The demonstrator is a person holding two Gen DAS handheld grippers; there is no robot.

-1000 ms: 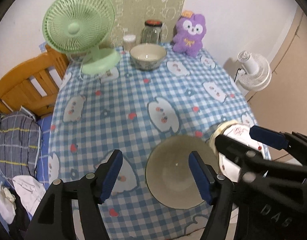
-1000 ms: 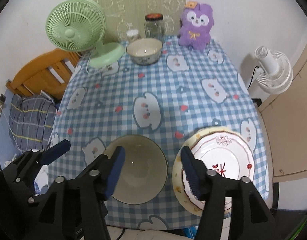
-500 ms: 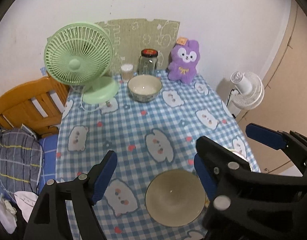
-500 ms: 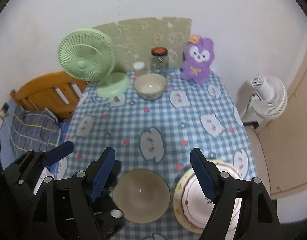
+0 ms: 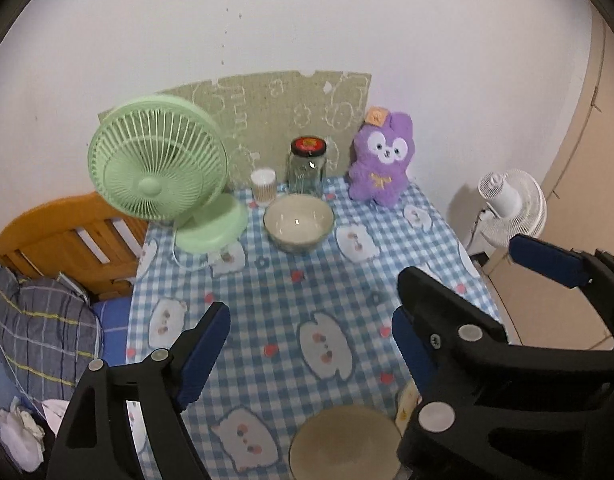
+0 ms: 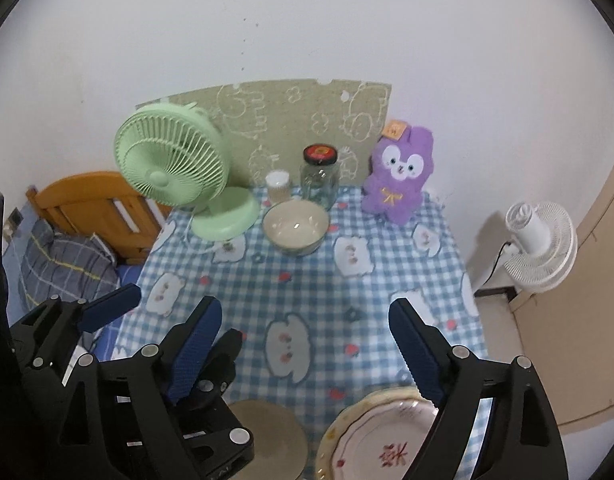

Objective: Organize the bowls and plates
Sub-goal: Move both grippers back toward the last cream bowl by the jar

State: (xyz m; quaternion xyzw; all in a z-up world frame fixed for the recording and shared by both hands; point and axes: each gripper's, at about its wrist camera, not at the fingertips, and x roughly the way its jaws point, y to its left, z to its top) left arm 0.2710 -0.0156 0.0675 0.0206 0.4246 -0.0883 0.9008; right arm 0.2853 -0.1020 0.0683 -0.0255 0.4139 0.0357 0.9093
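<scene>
From my left camera the white wall (image 5: pixel 347 20) fills the upper frame, and the blue checked tablecloth (image 5: pixel 291 296) covers the middle. At upper left the green fan (image 5: pixel 159 168) stands by a wooden bed frame (image 5: pixel 67 236) and a plaid pillow (image 5: pixel 39 328). A white fan (image 5: pixel 511 204) sits at right, a purple plush (image 5: pixel 383 164) at upper centre, then a glass jar (image 5: pixel 307 168) and a small cup (image 5: pixel 263 186).

The far bowl (image 5: pixel 299 220) sits just before the jar. The near bowl (image 5: pixel 343 440) lies at the bottom edge, with the plate (image 6: pixel 387 440) beside it at lower right.

My left gripper (image 5: pixel 307 352) and right gripper (image 6: pixel 303 344) have both just been spreading; they stand wide with nothing between the fingers.
</scene>
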